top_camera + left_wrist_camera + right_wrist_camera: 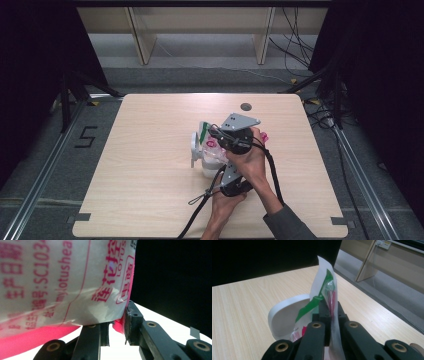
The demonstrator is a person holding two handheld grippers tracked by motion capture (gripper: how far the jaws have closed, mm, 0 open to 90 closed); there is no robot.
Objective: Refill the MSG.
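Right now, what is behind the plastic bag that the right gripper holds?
Behind the plastic bag pinched by the right gripper stands a white curved object on the wooden table. Its lower right part is covered by the bag and jaws.

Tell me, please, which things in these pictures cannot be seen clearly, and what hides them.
- High view: the plastic package is mostly covered by the hands and both grippers; its contents are too small to tell.
- Left gripper view: the package's pink print is cut off by the frame edges.
- Right gripper view: the white object behind the wrapper edge is partly hidden.
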